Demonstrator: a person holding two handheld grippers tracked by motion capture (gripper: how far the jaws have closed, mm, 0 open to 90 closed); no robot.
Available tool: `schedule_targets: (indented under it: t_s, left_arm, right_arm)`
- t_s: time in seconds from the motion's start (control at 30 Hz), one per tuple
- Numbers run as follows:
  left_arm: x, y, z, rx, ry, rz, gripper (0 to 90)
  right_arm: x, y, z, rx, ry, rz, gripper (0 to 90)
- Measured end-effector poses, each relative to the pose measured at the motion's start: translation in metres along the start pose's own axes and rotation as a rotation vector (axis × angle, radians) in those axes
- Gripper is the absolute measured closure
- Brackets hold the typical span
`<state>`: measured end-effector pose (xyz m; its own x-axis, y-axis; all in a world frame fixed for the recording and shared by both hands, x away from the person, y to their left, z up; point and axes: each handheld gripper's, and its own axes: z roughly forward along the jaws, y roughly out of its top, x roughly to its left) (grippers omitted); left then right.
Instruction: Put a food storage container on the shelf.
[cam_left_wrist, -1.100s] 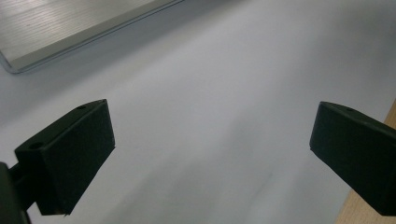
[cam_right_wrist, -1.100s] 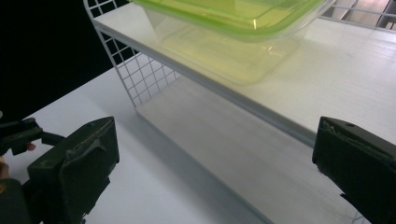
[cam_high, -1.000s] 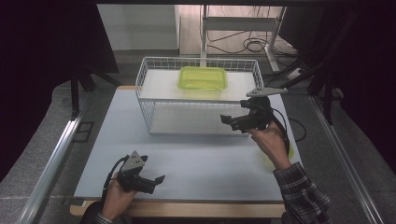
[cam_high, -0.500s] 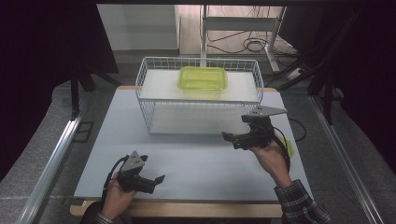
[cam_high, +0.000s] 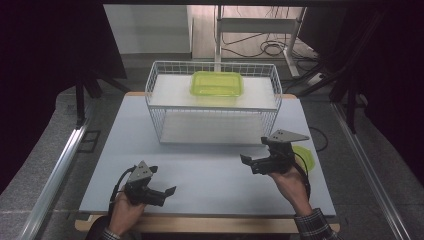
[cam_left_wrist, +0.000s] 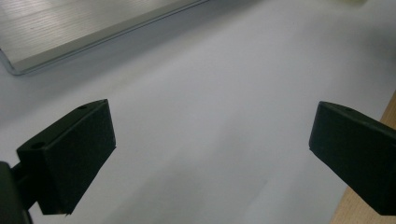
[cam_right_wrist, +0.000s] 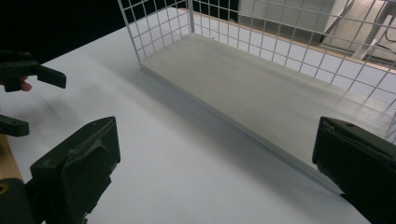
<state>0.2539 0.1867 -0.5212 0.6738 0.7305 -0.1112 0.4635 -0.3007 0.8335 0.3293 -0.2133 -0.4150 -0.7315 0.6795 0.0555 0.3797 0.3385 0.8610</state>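
From the high view I see my left gripper low over the near left of the pale worktop, jaws apart and holding nothing. My right gripper hangs over the near right, also spread and empty, with a green lid lying flat on the worktop just behind it. A white wire rack stands at the far middle, and a green container sits on its upper shelf.

In the left gripper view, both jaws stand wide over bare worktop, the rack's lower board beyond.

In the right gripper view, the jaws gape towards the rack's lower shelf, the other gripper at the left edge.
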Motion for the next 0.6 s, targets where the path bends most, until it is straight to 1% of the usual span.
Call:
schedule_targets:
  t_s: [0.2, 0.4, 0.6]
  left_arm:
    - [0.0, 0.0, 0.0, -0.003, 0.006, 0.003, 0.0]
    - [-0.001, 0.0, -0.001, -0.013, 0.019, 0.016, 0.0]
    - [-0.002, 0.0, -0.002, -0.015, 0.039, 0.05, 0.0]
  right_arm:
    - [0.0, -0.017, 0.002, 0.006, -0.012, 0.008, 0.9]
    - [-0.001, -0.033, 0.004, 0.015, -0.025, 0.031, 0.7]
    - [-0.002, -0.046, 0.003, -0.005, -0.035, 0.043, 0.6]
